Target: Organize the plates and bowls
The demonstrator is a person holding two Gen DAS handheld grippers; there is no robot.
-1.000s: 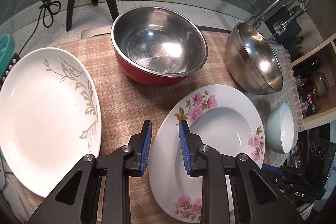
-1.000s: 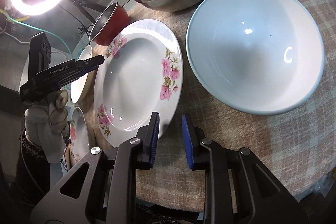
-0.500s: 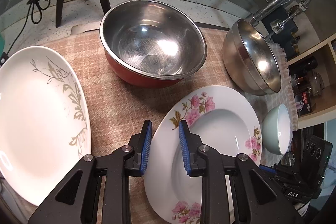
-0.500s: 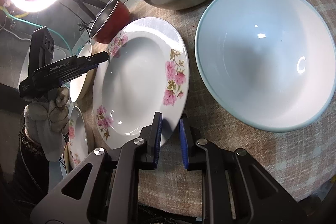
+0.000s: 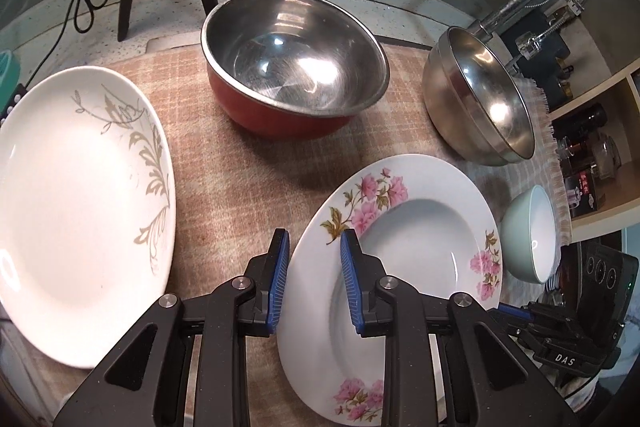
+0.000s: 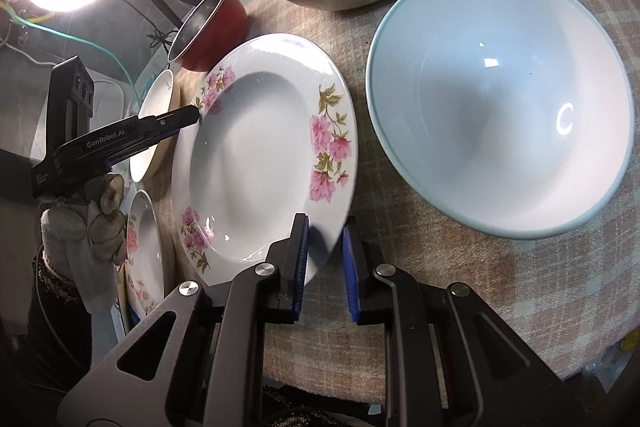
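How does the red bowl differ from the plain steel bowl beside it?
The red bowl has a red outside; the steel bowl is bare metal all over. The red bowl sits nearer the leaf plate; the steel bowl sits nearer the pale green bowl. Both are empty with shiny steel interiors.

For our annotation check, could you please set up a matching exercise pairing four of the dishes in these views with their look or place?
Things:
1. red-sided bowl
2. pink-flowered plate
3. pale green bowl
4. leaf-patterned plate

Descriptions:
A. far left of the cloth in the left wrist view, grey-gold sprig
B. white inside, right of the flowered plate in the right wrist view
C. steel inside, at the back of the cloth
D. rim between both pairs of tongs

Pairs: 1-C, 2-D, 3-B, 4-A
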